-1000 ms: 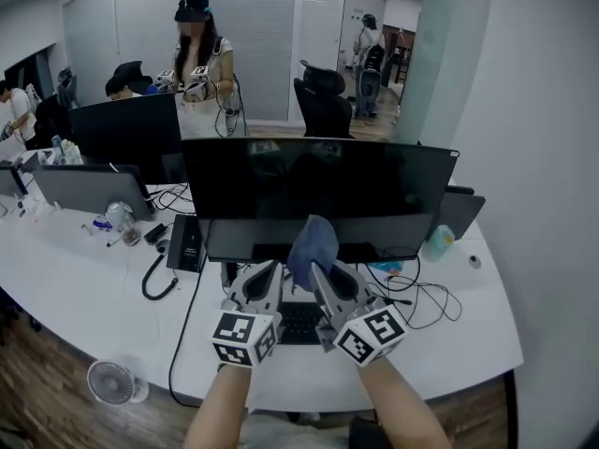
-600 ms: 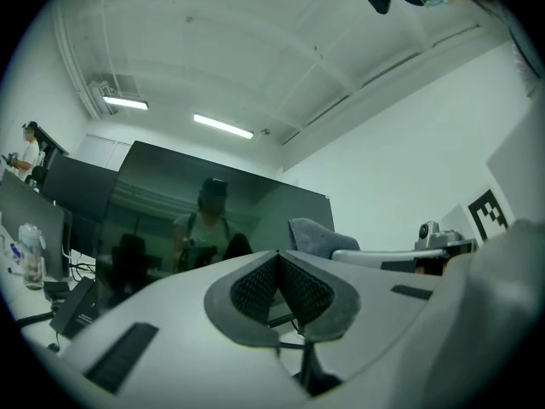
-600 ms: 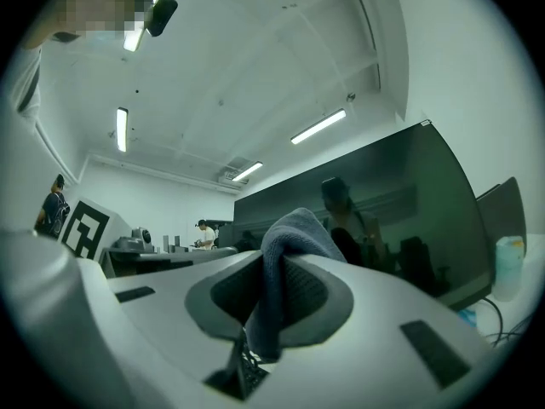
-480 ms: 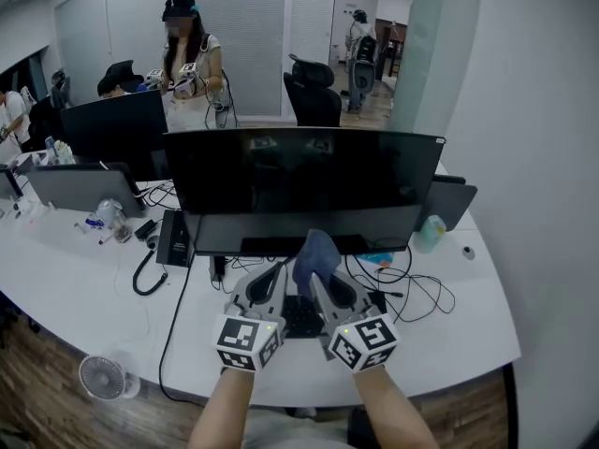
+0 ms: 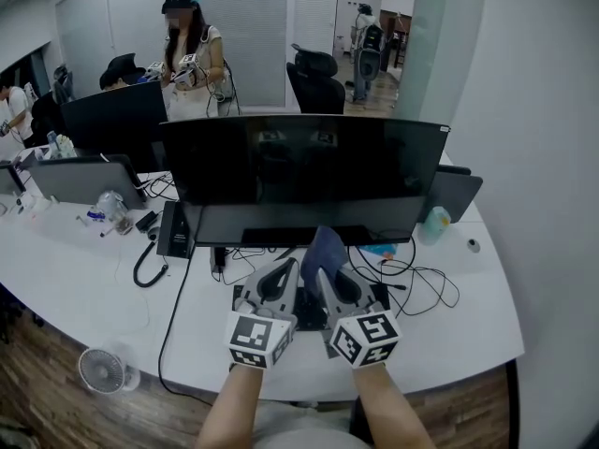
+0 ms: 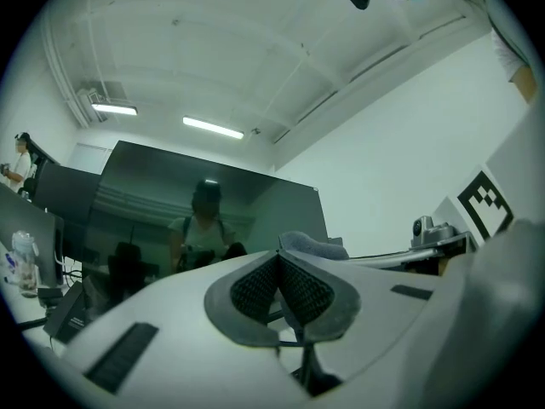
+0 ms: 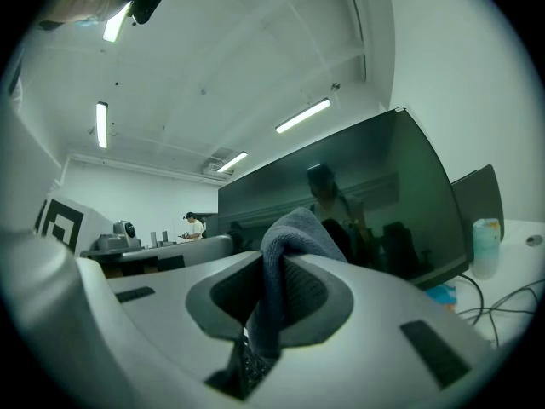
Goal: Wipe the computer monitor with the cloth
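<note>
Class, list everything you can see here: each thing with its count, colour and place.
monitor: one, black, desk centre
cloth: one, blue-grey, in right gripper
desk: one, white, under everything
phone: one, black, left of monitor
bottle: one, pale green, right of monitor
cables: several, black, desk right
screens: two, black and grey, rear left
fan: one, white, floor left
chair: one, black, behind monitor
people: several, rear of room
left gripper: one, grey, shut, empty
right gripper: one, grey, shut on cloth

Right gripper [image 7: 271, 301] jaws clamped on blue-grey cloth [image 7: 285, 254], ctr frame; dark monitor [image 7: 358, 203] behind, mid-right; bottle [image 7: 485, 245] far right.
</note>
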